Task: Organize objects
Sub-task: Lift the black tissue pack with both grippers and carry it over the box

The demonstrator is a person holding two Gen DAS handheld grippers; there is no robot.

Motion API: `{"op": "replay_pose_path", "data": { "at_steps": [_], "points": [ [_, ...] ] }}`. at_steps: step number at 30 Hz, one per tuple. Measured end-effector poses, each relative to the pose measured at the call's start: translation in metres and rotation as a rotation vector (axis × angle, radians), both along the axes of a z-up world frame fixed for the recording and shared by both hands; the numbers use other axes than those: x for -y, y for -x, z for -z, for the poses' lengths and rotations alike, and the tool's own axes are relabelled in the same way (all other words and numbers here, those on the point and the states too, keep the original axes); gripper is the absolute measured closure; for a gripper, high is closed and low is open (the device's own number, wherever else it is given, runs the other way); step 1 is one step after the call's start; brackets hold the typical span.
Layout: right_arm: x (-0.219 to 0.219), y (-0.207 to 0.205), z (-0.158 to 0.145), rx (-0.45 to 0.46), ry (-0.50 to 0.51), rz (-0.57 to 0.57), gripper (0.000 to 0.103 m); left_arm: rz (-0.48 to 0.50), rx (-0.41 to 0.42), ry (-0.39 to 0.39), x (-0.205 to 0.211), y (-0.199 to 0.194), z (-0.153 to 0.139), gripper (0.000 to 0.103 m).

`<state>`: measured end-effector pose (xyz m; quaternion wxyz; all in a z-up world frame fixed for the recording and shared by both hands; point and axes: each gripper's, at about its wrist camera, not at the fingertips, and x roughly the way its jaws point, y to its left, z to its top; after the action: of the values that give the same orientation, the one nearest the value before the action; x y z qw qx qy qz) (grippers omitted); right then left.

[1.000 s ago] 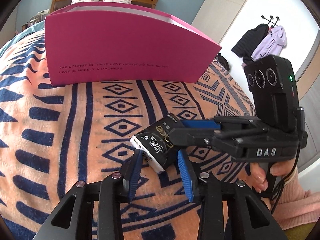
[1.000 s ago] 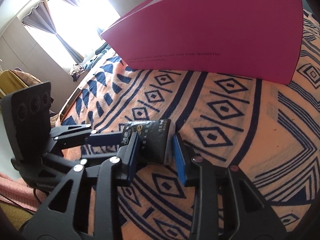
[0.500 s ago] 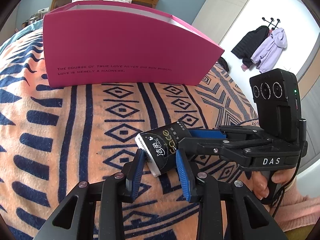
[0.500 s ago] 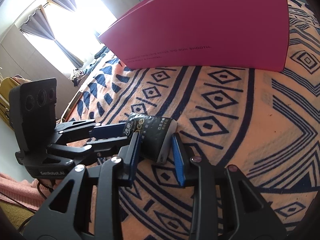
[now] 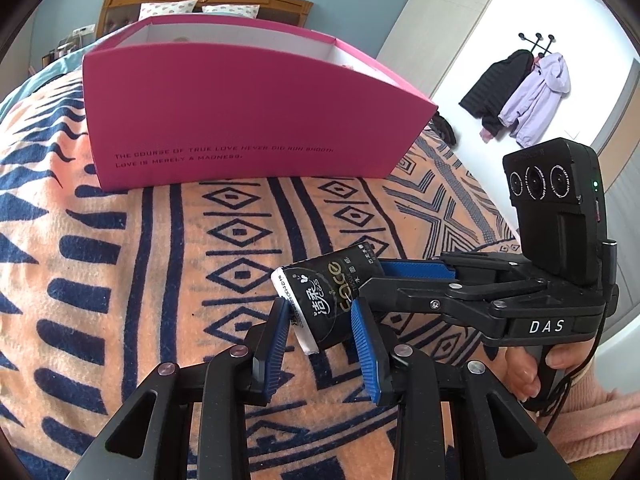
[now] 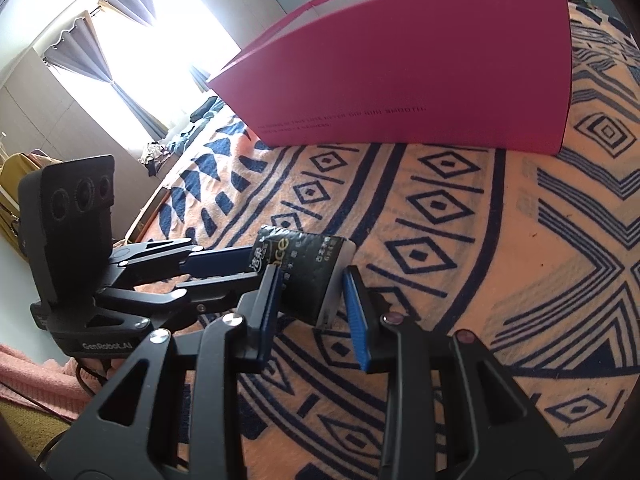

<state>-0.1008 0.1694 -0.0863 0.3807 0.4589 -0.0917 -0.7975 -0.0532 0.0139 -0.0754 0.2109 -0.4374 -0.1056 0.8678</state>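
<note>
Tissues, a small black pack (image 5: 326,298) with a white end, hung lifted off the patterned blanket (image 5: 168,264), held from two sides. The left gripper (image 5: 320,326) had its blue pads clamped on the end nearest its camera. The right gripper (image 6: 310,294) reached in crosswise and its pads were closed on the other end; in the left wrist view one blue pad lay flat against the pack's far face. In the right wrist view the left gripper came in from the left, its fingers (image 6: 216,260) meeting the pack just beside the right gripper's own.

Beyond the pack, open blanket ran up to the pink box (image 5: 248,120), which stood well apart with its top open and its white inside showing. No other thing lay between pack and box. The box's near wall rose upright above the blanket.

To the right in the left wrist view, a hand (image 5: 532,372) in a pink sleeve gripped the right gripper's handle near the bed's edge. Jackets (image 5: 516,96) hung on a wall rack far behind, and a wooden headboard (image 5: 208,0) with pillows stood past the box.
</note>
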Motion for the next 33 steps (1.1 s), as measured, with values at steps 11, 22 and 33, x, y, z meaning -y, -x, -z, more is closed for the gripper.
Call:
{"op": "replay_pose_path", "data": {
  "at_steps": [11,22,33],
  "points": [
    [-0.005,-0.004,-0.016,-0.046,0.014,0.012,0.068,0.014,-0.045,0.007,-0.004,-0.001,-0.017,0.071],
    [-0.008,-0.003,-0.036,-0.094,0.022,0.022,0.068,0.022,-0.096,0.021,-0.003,0.003,-0.036,0.072],
    [-0.01,0.0,-0.051,-0.134,0.03,0.028,0.068,0.021,-0.143,0.033,-0.003,0.005,-0.053,0.072]
  ]
}}
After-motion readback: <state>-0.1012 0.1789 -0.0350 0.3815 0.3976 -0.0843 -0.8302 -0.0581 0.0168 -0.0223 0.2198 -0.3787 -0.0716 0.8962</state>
